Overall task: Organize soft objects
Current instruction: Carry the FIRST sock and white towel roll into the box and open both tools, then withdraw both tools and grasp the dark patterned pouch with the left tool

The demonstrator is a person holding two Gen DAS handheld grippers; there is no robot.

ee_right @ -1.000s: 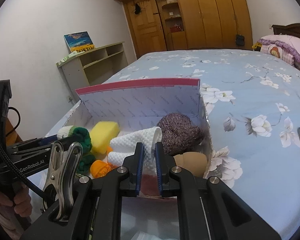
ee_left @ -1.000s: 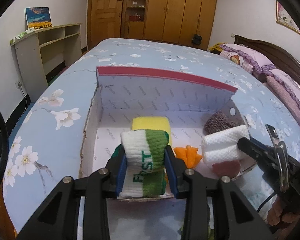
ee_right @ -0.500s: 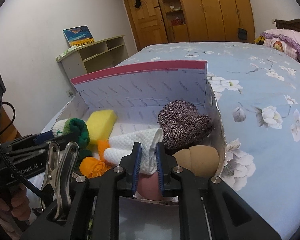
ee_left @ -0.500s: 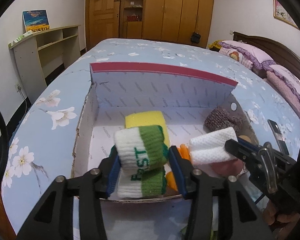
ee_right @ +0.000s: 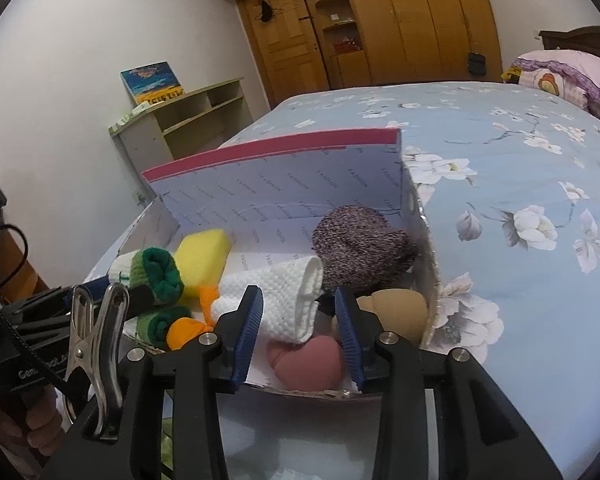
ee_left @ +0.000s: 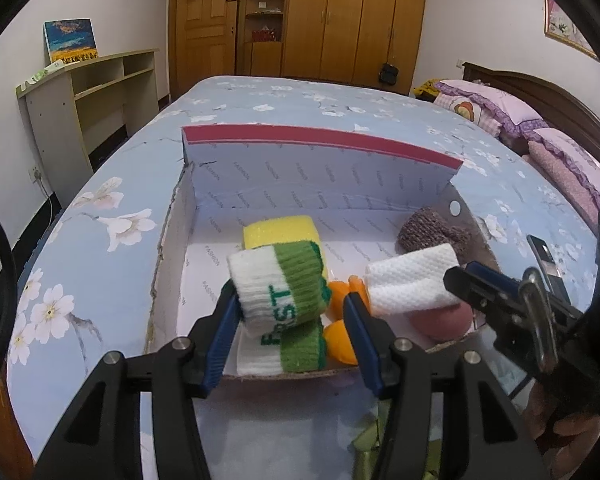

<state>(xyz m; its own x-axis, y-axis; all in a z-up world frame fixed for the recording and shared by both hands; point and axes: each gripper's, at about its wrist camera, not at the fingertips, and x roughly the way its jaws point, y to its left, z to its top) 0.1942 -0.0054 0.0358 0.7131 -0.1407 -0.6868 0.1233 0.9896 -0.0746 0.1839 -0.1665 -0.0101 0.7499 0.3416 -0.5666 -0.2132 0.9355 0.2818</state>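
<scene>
Now both tongs have just been opening: the left tongs (ee_left: 288, 320) stand wide around the green-and-white sock roll (ee_left: 278, 286), the right tongs (ee_right: 300, 320) around the white rolled cloth (ee_right: 280, 300). Both rolls sit released inside the cardboard box (ee_left: 320, 176) on the bed.

The right gripper (ee_right: 299, 322) has just been opening, with the white towel roll (ee_right: 278, 300) lying loose between its jaws in the box (ee_right: 284, 188).

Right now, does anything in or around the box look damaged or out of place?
Yes. The box has a ragged, torn left wall edge. The white-green sock roll sits tilted on another roll rather than flat. Nothing has spilled out.
</scene>
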